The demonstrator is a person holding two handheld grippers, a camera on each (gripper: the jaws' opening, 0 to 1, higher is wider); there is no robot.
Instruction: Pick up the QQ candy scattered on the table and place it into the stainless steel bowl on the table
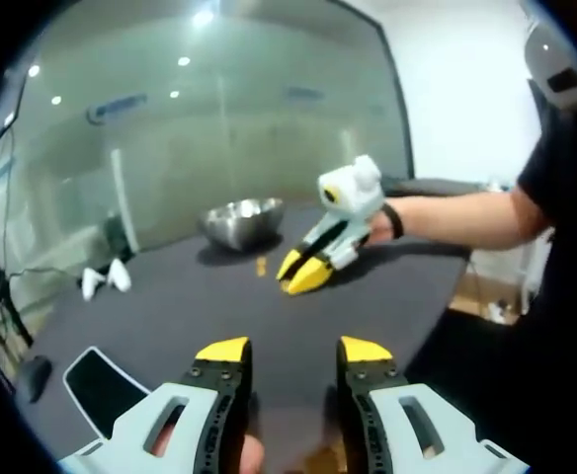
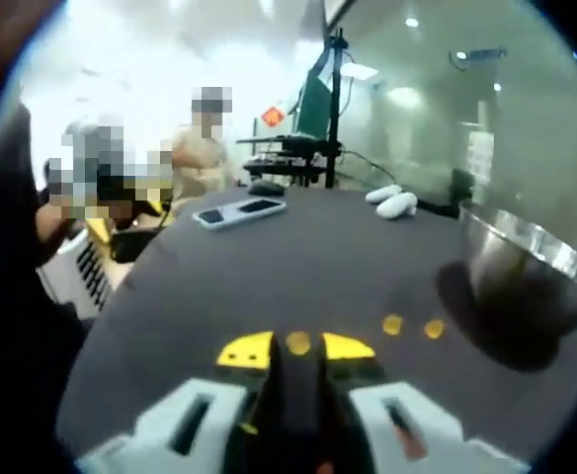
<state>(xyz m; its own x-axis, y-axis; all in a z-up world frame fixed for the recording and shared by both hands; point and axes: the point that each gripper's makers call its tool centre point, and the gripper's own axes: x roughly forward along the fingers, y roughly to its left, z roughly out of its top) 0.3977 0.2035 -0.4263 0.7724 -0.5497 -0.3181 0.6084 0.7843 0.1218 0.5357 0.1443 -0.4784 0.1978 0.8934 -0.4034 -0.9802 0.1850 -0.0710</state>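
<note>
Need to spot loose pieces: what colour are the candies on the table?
Yellow-orange, small round candies on the dark grey table; clearest in the right gripper view.

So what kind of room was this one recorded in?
Probably an office or lab: a glass partition wall, recessed ceiling lights, a monitor on a stand, and people seated beyond the dark table.

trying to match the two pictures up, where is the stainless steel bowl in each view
Left gripper view: the shiny round stainless steel bowl sits upper centre, at the far end of the dark table, behind the right gripper.
Right gripper view: the bowl is at the right edge, beside two small yellow candies.
Shared landmark: the pair of white controllers on the table.
</note>
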